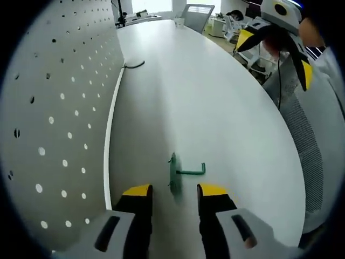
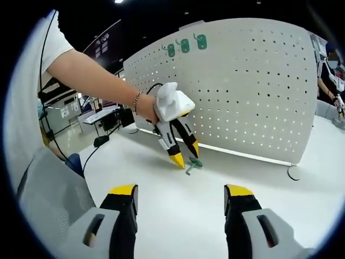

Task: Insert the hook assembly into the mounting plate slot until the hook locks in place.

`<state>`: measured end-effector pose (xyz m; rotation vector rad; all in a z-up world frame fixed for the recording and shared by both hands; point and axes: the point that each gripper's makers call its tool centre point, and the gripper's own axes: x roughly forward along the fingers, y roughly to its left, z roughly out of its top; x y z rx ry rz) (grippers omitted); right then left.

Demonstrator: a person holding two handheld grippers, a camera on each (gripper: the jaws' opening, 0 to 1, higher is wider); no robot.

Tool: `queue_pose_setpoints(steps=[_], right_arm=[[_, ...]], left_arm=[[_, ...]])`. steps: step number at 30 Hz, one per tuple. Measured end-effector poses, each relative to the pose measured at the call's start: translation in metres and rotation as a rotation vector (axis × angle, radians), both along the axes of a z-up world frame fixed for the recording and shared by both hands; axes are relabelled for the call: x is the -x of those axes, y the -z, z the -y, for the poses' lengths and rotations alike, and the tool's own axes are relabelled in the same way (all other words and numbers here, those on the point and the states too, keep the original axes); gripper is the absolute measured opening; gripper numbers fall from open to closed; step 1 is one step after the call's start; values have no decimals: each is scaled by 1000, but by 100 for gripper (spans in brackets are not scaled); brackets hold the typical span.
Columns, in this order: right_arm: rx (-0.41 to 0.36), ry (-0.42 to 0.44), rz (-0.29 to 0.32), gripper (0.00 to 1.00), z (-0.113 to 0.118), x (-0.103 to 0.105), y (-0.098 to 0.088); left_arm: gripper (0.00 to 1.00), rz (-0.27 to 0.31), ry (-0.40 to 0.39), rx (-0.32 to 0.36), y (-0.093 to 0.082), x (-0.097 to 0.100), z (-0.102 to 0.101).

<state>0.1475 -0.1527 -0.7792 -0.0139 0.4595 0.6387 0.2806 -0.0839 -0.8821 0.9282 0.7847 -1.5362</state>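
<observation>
While the left gripper (image 1: 173, 190) hovered low over the counter (image 1: 215, 108), fingers spread and holding nothing, I noted the green hook assembly (image 1: 178, 174) lying on the surface just at 12 o'clock of the fingertips. I judged this the approach-to-grasp step; next, close on the hook, then carry it to the pegboard (image 2: 242, 86). Right gripper (image 2: 181, 195) was raised, fingers apart, empty. Count: one loose hook; three green hooks (image 2: 185, 46) already mounted high on the board; one pegboard.
</observation>
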Motion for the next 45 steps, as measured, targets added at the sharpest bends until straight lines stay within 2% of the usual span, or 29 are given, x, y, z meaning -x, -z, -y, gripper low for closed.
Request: queue_pose_setpoints(steps=[4,18,25,45], right_arm=[[-1,3,1,62,1,0,0],[-8,16,0,61,3,-1,-1],[-17,24,-1,61,5,-2,-2],[-23,28,-5,61,5,-2,-2]], left_arm=[[21,9,4,-5,0,0,2],[14,12,-32,8,0,-1,4],[6,24,-45,16,0,-3,4],[4,31,-49,21,0,-4,4]])
